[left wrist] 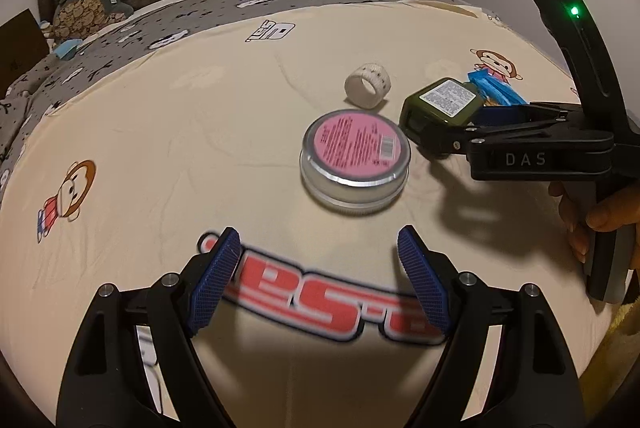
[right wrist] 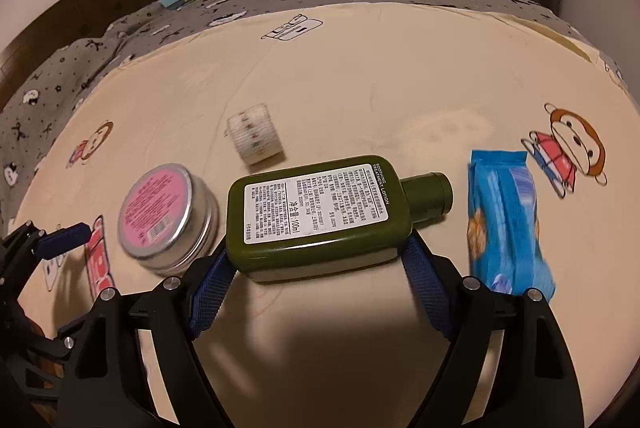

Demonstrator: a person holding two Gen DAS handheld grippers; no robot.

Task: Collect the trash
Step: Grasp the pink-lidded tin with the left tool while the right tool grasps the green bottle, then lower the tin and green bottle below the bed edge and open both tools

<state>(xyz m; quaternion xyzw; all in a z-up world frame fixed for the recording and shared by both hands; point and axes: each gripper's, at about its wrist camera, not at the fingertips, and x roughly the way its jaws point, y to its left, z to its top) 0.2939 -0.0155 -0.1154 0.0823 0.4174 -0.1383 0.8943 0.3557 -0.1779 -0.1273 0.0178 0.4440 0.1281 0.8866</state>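
Note:
A green lotion bottle [right wrist: 316,211] lies on its side on the cream bedsheet, and my right gripper [right wrist: 320,260] is shut on its bottom end; it also shows in the left wrist view [left wrist: 440,107]. A round silver tin with a pink label [left wrist: 355,159] lies just ahead of my left gripper [left wrist: 318,256], which is open and empty. The tin also shows in the right wrist view [right wrist: 170,216]. A white tape roll [left wrist: 368,83] lies beyond the tin. A blue snack wrapper [right wrist: 508,220] lies right of the bottle.
The cream sheet [left wrist: 160,131] with monkey prints covers the bed. A grey patterned blanket [left wrist: 120,39] lies at the far side, with a stuffed toy [left wrist: 88,3] and a brown curtain behind. The person's hand [left wrist: 600,216] holds the right gripper's handle.

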